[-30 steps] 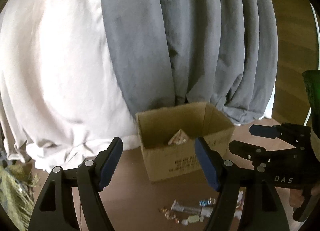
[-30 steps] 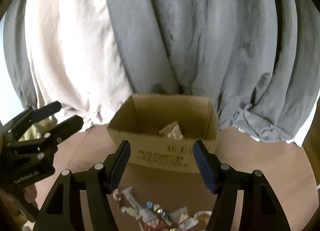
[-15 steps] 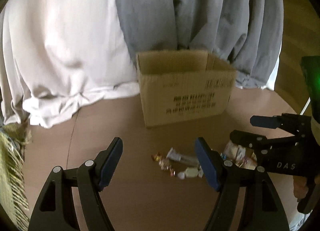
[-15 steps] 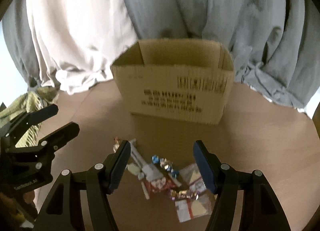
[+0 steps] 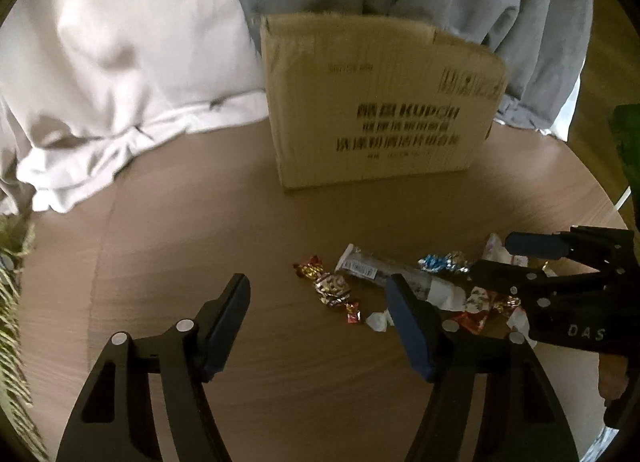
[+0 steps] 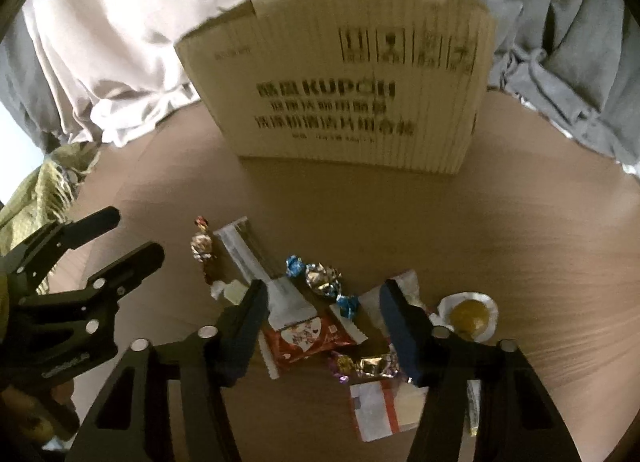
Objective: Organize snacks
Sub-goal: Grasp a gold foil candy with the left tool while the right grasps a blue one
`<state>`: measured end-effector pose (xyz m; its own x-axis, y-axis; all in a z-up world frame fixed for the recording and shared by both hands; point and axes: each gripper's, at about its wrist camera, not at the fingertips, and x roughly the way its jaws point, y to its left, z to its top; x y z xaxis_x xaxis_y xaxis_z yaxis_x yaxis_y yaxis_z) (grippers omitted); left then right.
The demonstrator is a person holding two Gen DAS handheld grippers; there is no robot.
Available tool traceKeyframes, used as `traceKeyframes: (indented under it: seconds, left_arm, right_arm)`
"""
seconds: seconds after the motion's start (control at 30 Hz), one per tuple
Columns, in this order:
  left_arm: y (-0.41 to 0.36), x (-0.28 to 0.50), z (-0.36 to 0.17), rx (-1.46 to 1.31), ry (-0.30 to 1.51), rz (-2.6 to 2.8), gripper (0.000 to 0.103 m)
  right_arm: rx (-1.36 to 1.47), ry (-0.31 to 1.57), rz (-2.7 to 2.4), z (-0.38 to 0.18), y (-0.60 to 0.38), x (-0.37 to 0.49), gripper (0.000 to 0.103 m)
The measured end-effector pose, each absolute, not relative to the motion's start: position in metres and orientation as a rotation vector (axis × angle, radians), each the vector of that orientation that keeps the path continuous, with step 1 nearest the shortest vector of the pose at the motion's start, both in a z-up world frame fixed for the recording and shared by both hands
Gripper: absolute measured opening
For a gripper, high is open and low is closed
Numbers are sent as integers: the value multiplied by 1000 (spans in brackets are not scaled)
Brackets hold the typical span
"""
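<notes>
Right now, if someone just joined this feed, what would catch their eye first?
Probably the cardboard box with dark printed lettering, standing at the back of the round table against bunched grey and white fabric. Next, the scatter of shiny wrapped snacks in front of it. The right gripper, jaws closing with nothing gripped, hangs over a red heart-print packet; the left gripper, also closing, is beside the pile.

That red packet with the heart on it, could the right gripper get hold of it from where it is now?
Probably yes. The red heart packet lies flat on the table right between the right gripper's closing jaws, with nothing on top of it. Only neighbouring candies, like the gold-wrapped candy, crowd its edge.
</notes>
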<state>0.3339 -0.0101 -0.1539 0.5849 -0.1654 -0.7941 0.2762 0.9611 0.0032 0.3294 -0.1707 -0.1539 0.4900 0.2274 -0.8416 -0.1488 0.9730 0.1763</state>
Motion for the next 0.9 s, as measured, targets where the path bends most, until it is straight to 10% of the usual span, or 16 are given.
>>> traceKeyframes:
  seconds: [0.57,0.9]
  left_arm:
    - [-17,366,-190,103,1013,-264,55]
    - [-16,371,-197,95,1031,-263,29]
  right_arm:
    - [77,1115,265,-185,-165,353,40]
    - [82,1124,275,-187,-161,359,26]
